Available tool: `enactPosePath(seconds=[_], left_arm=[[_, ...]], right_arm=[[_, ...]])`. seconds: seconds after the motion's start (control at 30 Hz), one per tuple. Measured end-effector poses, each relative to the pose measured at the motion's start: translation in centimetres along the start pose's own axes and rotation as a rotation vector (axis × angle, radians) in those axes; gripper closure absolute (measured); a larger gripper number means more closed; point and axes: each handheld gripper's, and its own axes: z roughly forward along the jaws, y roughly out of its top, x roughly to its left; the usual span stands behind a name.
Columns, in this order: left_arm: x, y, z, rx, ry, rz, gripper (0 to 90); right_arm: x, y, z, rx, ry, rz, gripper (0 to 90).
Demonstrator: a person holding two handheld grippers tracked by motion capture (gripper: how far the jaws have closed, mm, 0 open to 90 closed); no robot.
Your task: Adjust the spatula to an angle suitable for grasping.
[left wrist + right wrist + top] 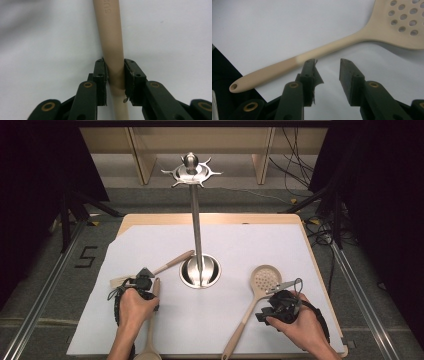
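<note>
Beige spoon handle (112, 45) near the counter's front-left edge sits pinched in the left hand-held gripper (115, 75), so the grasp step looks underway and lifting should follow, while the right hand-held gripper (327, 72) hovers spread beside the slotted spoon (332, 48).

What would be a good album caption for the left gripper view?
Left gripper, jaws closed around the beige handle of a spoon lying on white paper.

Grey carpet floor (45, 270), black curtains (30, 165)
</note>
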Motion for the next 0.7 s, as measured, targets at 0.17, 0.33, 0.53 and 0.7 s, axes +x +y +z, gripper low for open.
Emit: enactPosePath(seconds=[0.17, 0.33, 0.53, 0.7], left_arm=[[0.1, -0.1, -1.8, -0.145, -0.035, 0.096, 73.5], [0.1, -0.3, -3.5, -0.285, -0.082, 0.171, 73.5], [0.0, -0.7, -5.0, -0.435, -0.163, 0.207, 73.8], [-0.2, -0.9, -6.0, -0.532, -0.243, 0.230, 73.9]], right_arm=[[-0.2, 0.0, -0.2, -0.045, -0.030, -0.014, 66.6], [-0.2, 0.1, -0.4, -0.088, -0.037, -0.025, 66.6], [-0.3, 0.2, -0.6, -0.110, -0.046, -0.038, 66.5], [-0.2, 0.2, -0.8, -0.127, -0.047, -0.027, 66.5]])
